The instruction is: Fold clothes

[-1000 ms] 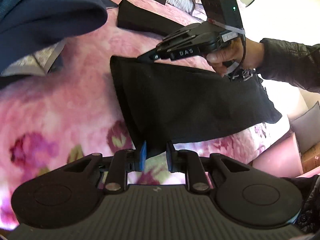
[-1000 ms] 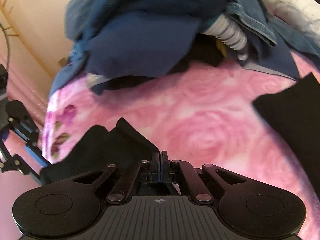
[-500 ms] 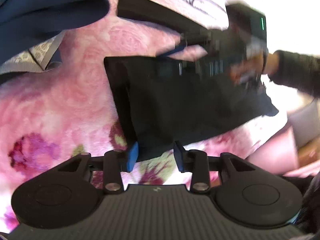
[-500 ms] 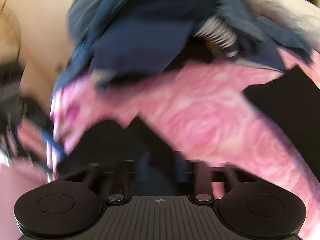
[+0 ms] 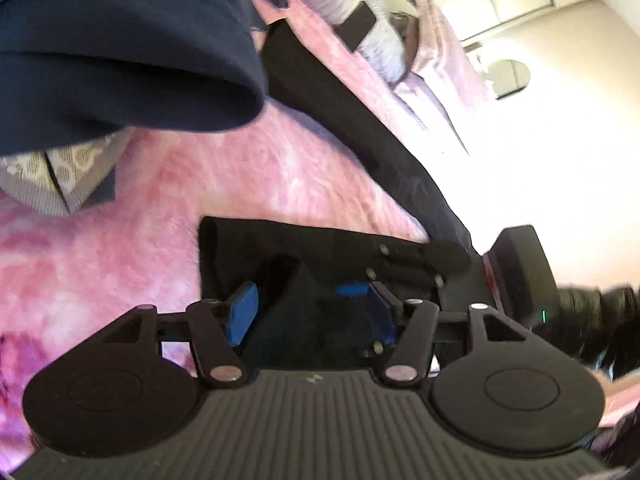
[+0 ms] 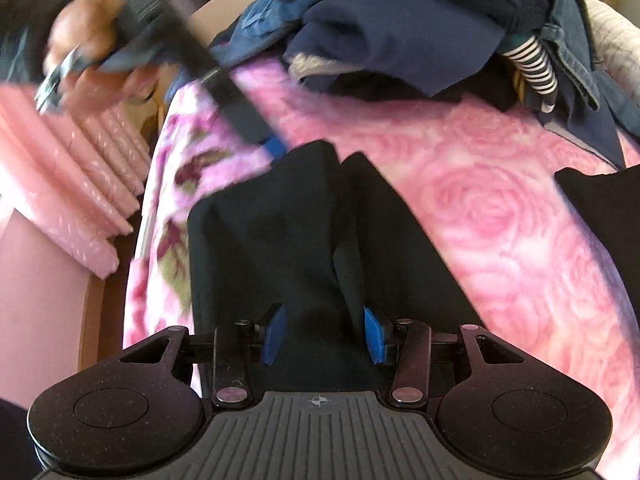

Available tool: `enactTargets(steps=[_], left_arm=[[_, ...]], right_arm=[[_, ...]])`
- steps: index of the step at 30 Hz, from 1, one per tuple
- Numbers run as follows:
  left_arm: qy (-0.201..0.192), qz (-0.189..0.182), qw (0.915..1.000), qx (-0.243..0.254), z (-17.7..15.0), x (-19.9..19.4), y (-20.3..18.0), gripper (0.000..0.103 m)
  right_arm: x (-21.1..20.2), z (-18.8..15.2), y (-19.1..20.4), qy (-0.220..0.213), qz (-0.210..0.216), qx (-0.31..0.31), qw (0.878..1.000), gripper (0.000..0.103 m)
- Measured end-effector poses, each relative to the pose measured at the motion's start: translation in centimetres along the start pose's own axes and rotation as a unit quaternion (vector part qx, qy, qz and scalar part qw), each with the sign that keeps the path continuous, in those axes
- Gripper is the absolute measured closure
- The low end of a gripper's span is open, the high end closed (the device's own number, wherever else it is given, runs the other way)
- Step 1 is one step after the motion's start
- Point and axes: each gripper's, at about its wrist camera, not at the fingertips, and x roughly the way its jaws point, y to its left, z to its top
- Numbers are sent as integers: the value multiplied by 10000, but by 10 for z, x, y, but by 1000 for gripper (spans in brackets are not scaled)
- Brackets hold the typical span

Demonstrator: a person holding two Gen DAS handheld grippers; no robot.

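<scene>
A folded black garment (image 5: 304,248) lies on the pink rose-patterned blanket (image 5: 240,168); it also shows in the right wrist view (image 6: 280,248). My left gripper (image 5: 312,312) is open, its blue pads wide apart just above the garment's near edge. My right gripper (image 6: 324,336) is open too, low over the same garment, holding nothing. The right gripper shows in the left wrist view (image 5: 360,292) at the garment's right side. The left gripper shows blurred in the right wrist view (image 6: 276,148) at the garment's far corner.
A heap of dark blue clothes (image 6: 420,24) with a striped piece (image 6: 532,64) sits at the far side. A second black garment (image 5: 340,112) lies beyond, also at the right edge (image 6: 608,208). The bed edge with a pink ruffle (image 6: 68,168) is at left.
Both grippers have opened and let go of the black garment. They have moved in low over it, and the garment now lies folded shorter on the blanket.
</scene>
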Motion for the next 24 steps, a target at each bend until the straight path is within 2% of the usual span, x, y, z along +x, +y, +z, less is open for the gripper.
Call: enactTargets(steps=[3,8,11,13,15,17,19,20,21,22,24], left_arm=[[344,-24,9989,-312,10,11,11,46],[701,-327,9956,-532,17,33,21,42],[705,-345,9963,-343,22,49,19,43],[357,-313,9989,-10,28,51,7,50],[-110,-303,9988,356,33,49,-8,54],[-223,-193,9980,553,38,52,-17,61],[-224,-46,9973,694,40,58,-24,80],[-224,28,9970,743,41,60,-26,85],[-235,131,9966,778,41,62,-26,96],[-352,179,9959,814,41,60,-26,103],[-810,133,9930,853,39,47,-24,103]], right_arm=[[-1,-7,4,-53,-118,5,9999,58],[-9,-13,5,-325,-313,256,9987,58],[-18,-16,5,-451,-451,410,9971,58],[-24,-22,2,-475,-579,586,9955,58],[-31,-28,-3,-485,-730,780,9931,58],[-37,-34,-11,-487,-887,975,9901,57],[-43,-39,-22,-488,-1009,1198,9864,57],[-45,-41,-28,-498,-1066,1293,9846,57],[-48,-42,-34,-512,-1115,1375,9829,57],[-51,-43,-40,-532,-1143,1447,9814,57],[-56,-44,-51,-590,-1208,1593,9780,57]])
